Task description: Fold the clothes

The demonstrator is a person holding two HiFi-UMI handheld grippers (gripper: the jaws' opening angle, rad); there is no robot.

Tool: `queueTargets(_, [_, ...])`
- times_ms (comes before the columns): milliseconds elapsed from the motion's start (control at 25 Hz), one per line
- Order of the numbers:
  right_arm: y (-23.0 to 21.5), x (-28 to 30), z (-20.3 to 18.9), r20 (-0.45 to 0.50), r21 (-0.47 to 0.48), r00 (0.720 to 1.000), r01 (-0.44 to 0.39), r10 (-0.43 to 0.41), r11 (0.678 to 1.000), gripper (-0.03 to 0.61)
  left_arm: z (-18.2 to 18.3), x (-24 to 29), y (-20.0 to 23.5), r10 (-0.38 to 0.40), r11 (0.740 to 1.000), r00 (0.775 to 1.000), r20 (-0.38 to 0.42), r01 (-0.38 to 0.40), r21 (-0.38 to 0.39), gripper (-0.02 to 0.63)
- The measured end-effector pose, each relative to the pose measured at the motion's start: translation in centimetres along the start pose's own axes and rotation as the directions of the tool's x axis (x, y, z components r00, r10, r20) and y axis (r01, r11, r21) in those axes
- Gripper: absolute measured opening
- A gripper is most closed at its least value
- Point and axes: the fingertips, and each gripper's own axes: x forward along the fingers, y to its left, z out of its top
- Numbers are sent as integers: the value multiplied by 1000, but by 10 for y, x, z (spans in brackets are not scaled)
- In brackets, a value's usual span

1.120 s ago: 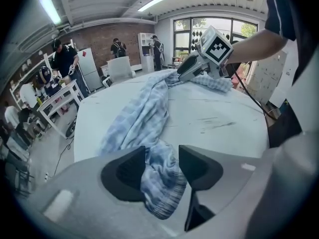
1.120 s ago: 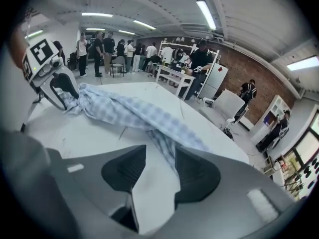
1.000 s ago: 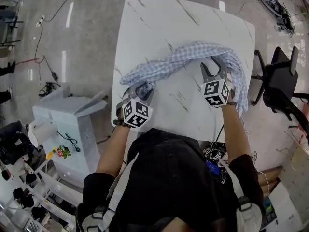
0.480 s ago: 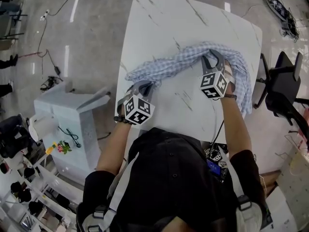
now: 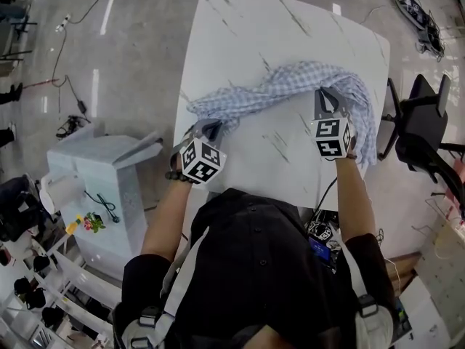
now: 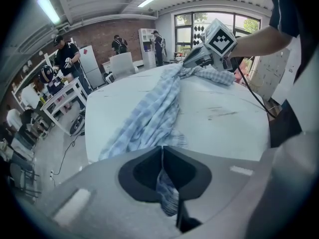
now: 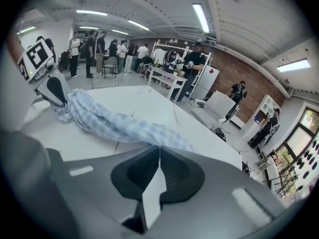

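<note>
Barely begun: checked shirt (image 5: 290, 82) lies bunched on white table (image 5: 247, 20)
Left gripper (image 5: 211, 127) clamps one end, jaws of right gripper (image 5: 328, 97) have just closed on the other; all folding remains

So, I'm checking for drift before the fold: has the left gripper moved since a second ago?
Yes: the left gripper, shut on the checked cloth, slid slightly toward the table's left edge.
</note>
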Motion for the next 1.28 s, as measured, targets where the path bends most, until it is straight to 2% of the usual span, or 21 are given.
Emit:
queueTargets(160, [-7, -19, -4, -3, 33, 999, 34, -34, 999, 13, -10, -11, 8, 8, 1000, 1000, -17, -8, 24, 15])
queueTargets(400, [0, -50, -34, -48, 93, 998, 50, -46, 994, 14, -26, -17, 13, -3, 998, 999, -37, 5, 58, 15])
queueTargets(560, [12, -78, -48, -62, 126, 997, 61, -54, 990, 13, -33, -23, 18, -17, 993, 998, -52, 22, 113, 15])
queueTargets(840, [51, -102, -78, -118, 192, 993, 54, -32, 980, 14, -52, -30, 16, -63, 988, 995, -72, 73, 133, 18])
queueTargets(920, [62, -102, -85, -133, 197, 991, 49, -23, 979, 14, -47, -32, 15, -74, 987, 996, -50, 80, 142, 29])
queueTargets(1080, [67, -100, -87, -142, 187, 990, 46, -19, 981, 14, -28, -41, 18, -97, 983, 995, -13, 98, 157, 98])
queueTargets(1280, [64, -95, -84, -146, 167, 989, 50, -25, 985, 13, 3, -43, 42, -68, 976, 997, 25, 62, 211, 100])
